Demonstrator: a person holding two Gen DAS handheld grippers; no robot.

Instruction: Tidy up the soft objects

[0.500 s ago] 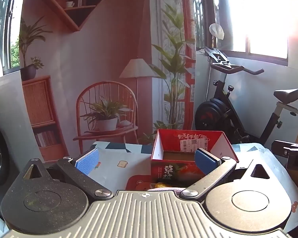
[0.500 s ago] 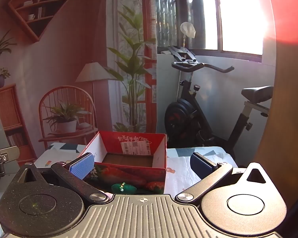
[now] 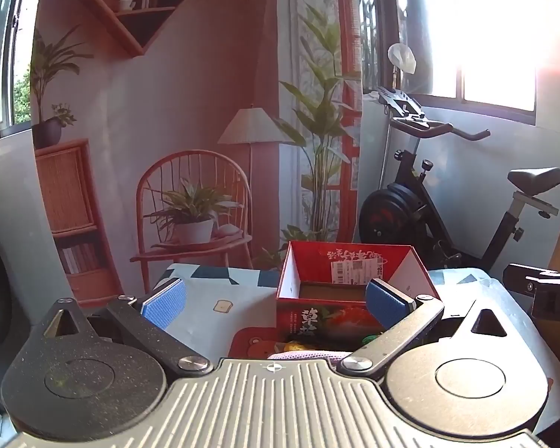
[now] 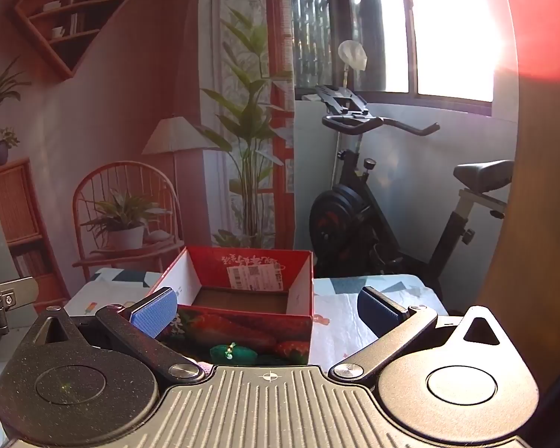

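An open red cardboard box printed with strawberries stands on the patterned tablecloth, also shown in the right wrist view as the box; its brown floor looks bare. My left gripper is open, its blue pads wide apart, nothing between them. Just before it lie a pale knitted thing and a small yellow thing, mostly hidden by the gripper body. My right gripper is open too, nothing held. A green soft thing lies in front of the box, close under it.
The table ends just behind the box, in front of a printed room backdrop. An exercise bike stands behind on the right. A red mat lies under the box's near corner. The other gripper shows at frame edges.
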